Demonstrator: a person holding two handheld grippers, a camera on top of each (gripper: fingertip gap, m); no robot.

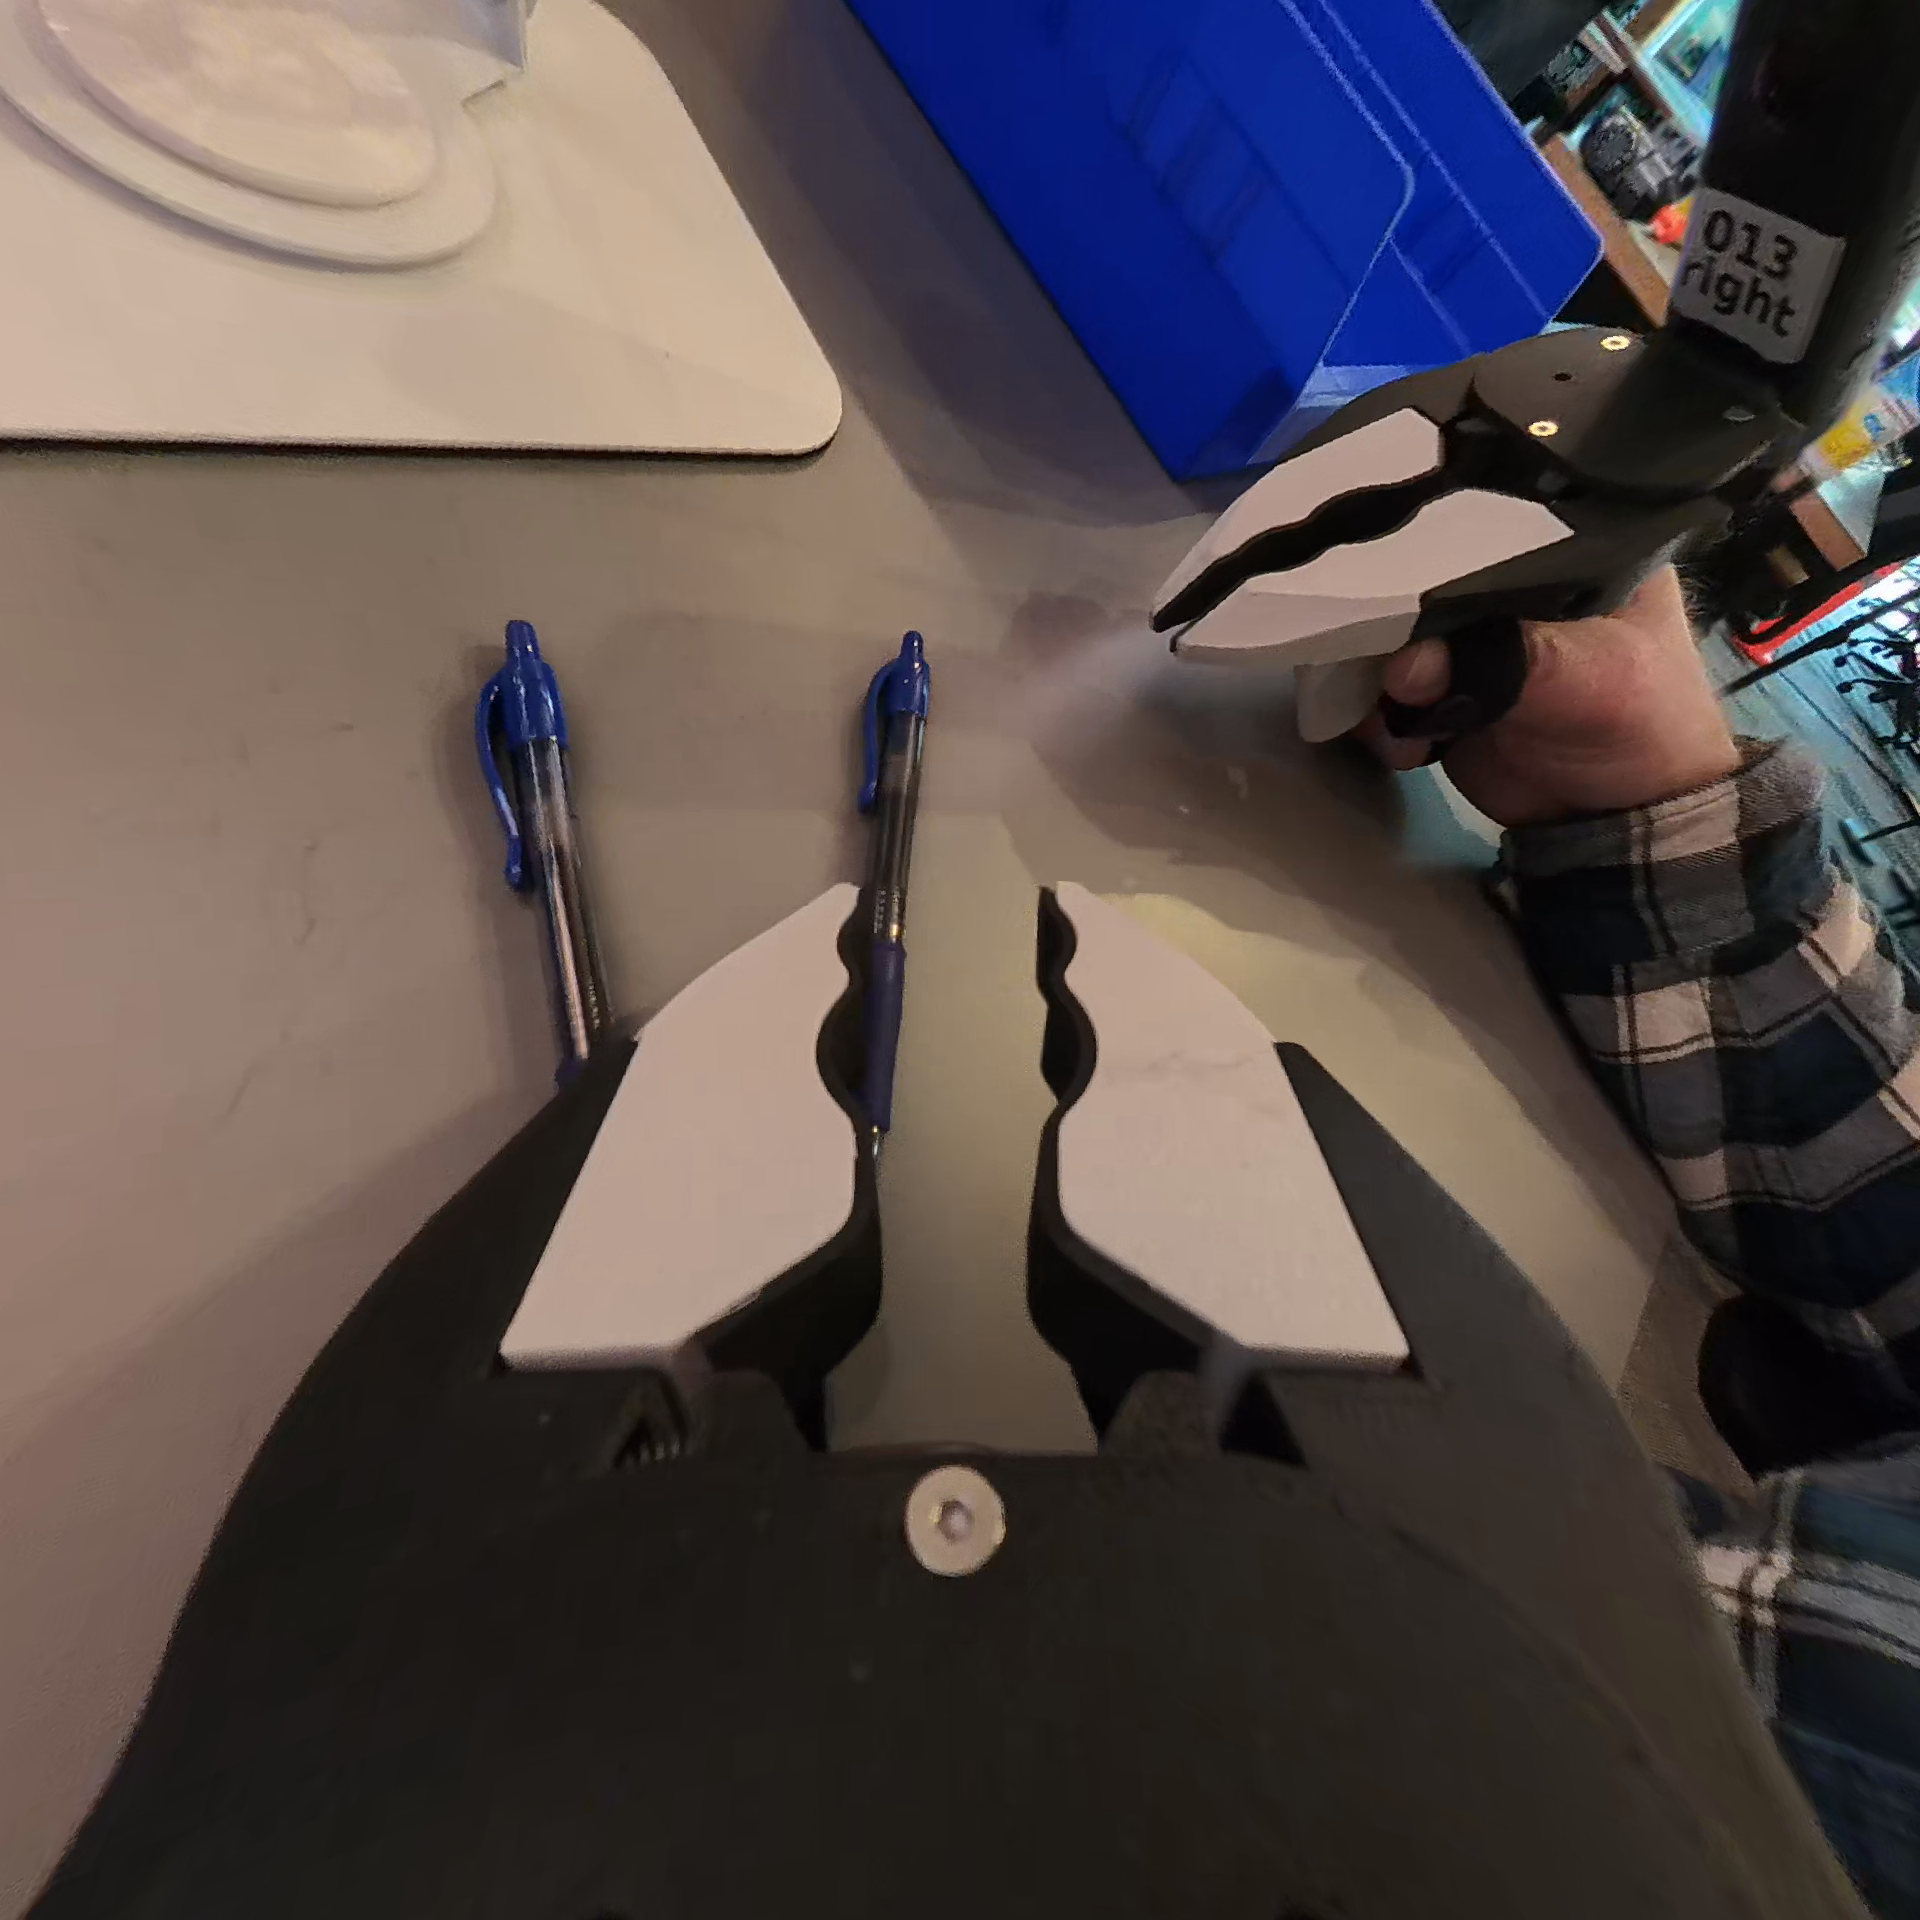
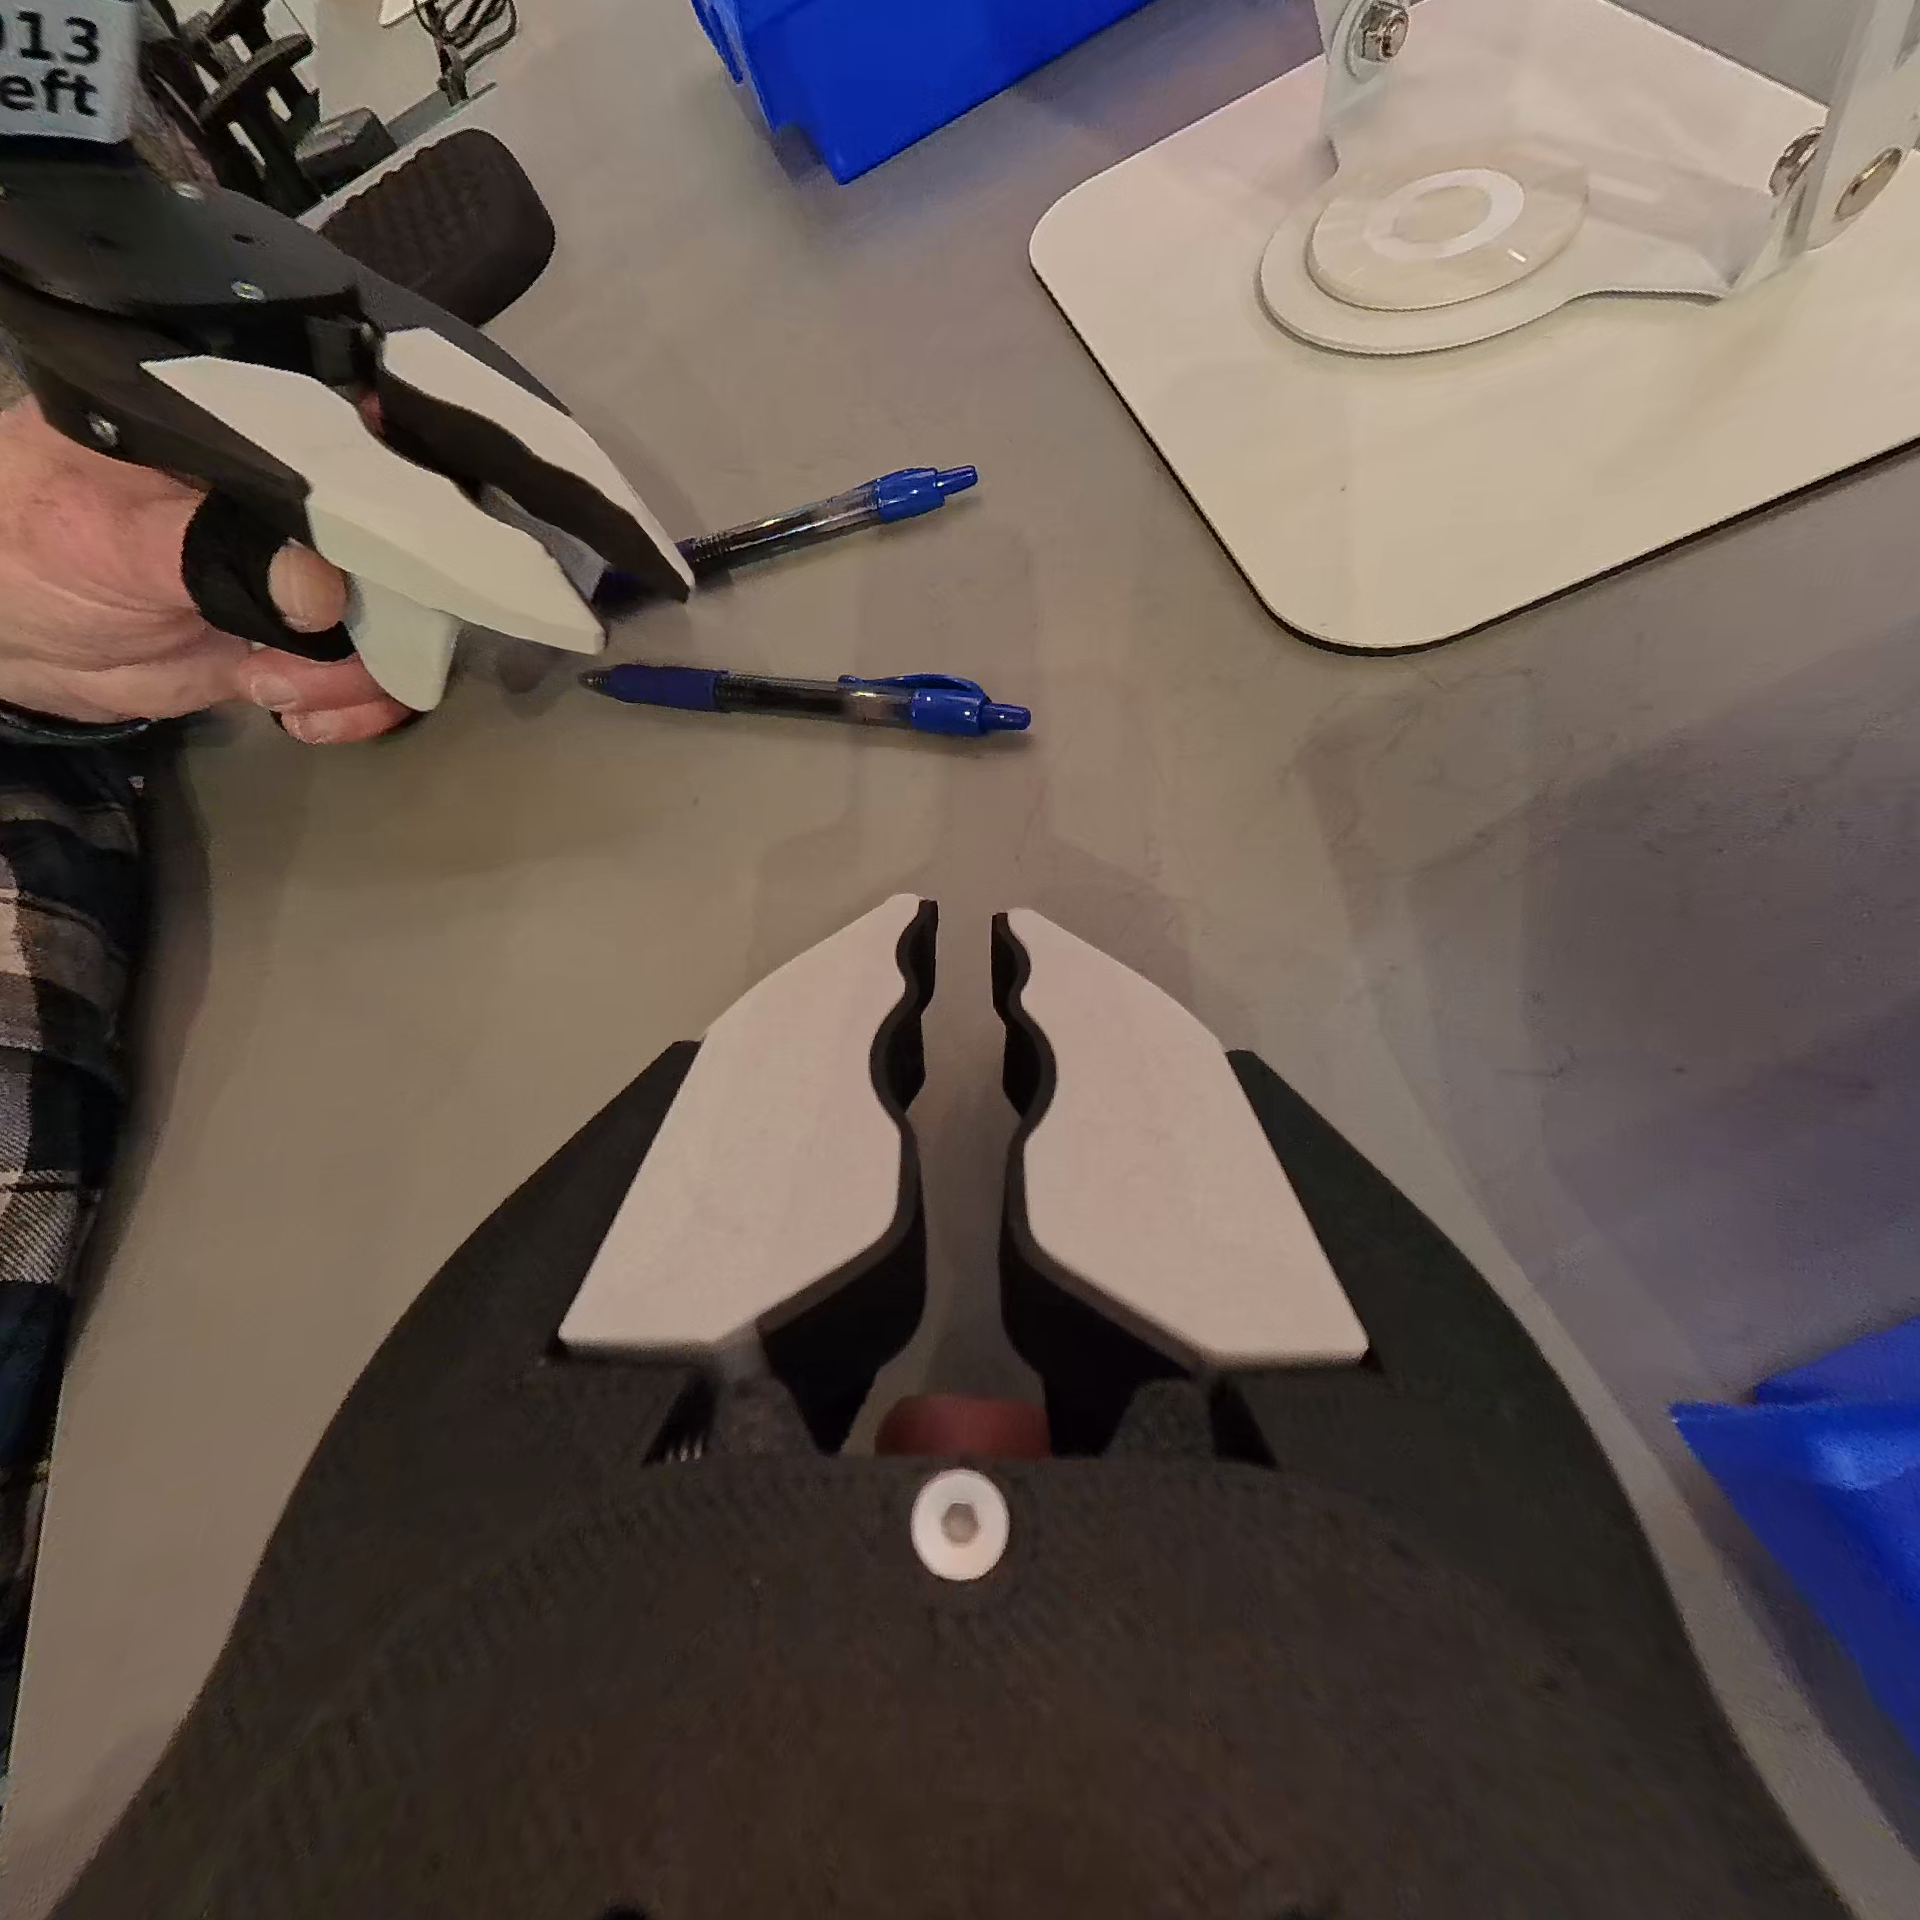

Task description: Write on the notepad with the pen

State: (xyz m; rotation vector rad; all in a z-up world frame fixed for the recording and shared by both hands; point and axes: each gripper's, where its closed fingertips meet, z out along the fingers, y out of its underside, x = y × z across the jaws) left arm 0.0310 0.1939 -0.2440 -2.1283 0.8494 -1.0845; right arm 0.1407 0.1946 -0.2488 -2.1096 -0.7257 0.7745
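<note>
In your left wrist view, a smooth grey desk point(image 1: 312, 1143) fills the ground under your left claw point(image 1: 948, 891). Its fingers stand apart; a blue pen point(image 1: 891, 831) lies on the desk between them, against the inner edge of the left finger, clear of the right one, so nothing is clamped. A second blue pen point(image 1: 535, 790) lies just left of the claw, parallel. Ahead to the left sits a white base plate point(image 1: 623, 343) with a clear round fitting; ahead to the right, a blue bin point(image 1: 1195, 208). Your right claw point(image 1: 1169, 629) hovers to the right, bearing a small grey tag with printing, held by a hand point(image 1: 1538, 707) in a plaid sleeve. Cluttered shelves show past the desk's edge.

In your right wrist view, the same grey desk lies beneath your right claw point(image 2: 964, 914), whose fingers sit a narrow gap apart with nothing between them. Both pens lie ahead and left of it, the nearer pen point(image 2: 810, 701) fully visible, the other's grip end under the left claw. The white plate is ahead right, with blue bins beyond and at the right edge. No notepad can be made out.
</note>
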